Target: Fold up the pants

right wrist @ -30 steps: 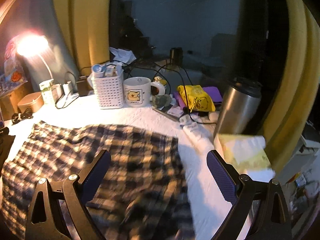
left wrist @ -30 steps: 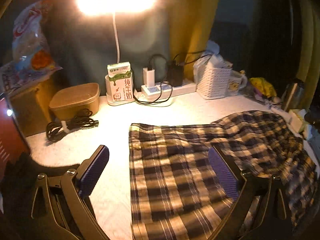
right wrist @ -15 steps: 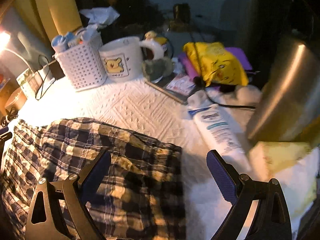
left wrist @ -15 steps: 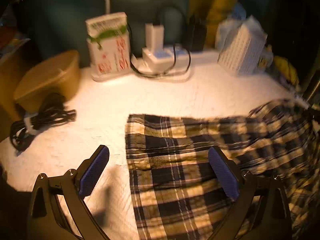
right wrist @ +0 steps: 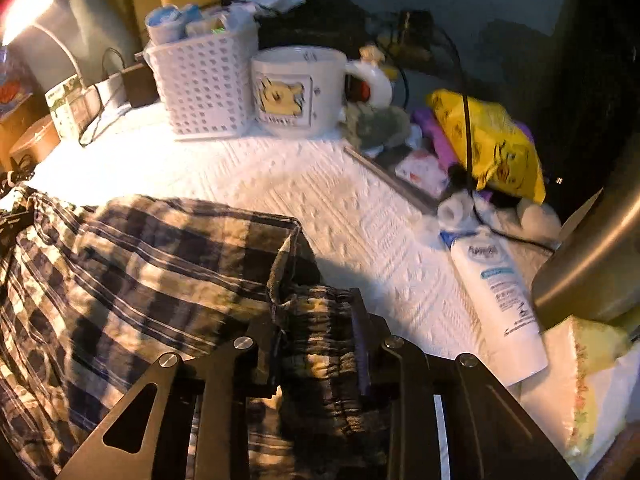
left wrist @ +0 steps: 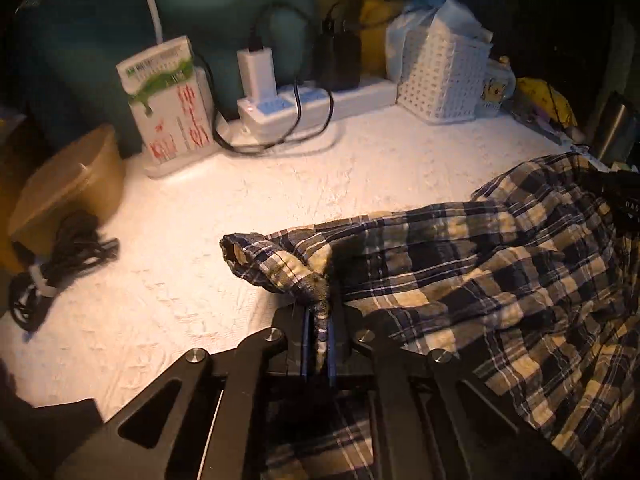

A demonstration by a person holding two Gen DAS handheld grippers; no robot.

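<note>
While both clamp pants, only right shows mug.

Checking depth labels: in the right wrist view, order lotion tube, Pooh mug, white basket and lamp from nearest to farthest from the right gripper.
From the right gripper, shut on the plaid pants:
1. Lotion tube, lying to the right.
2. Pooh mug, behind centre.
3. White basket, left of the mug; close call with it.
4. Lamp, far left corner.
</note>
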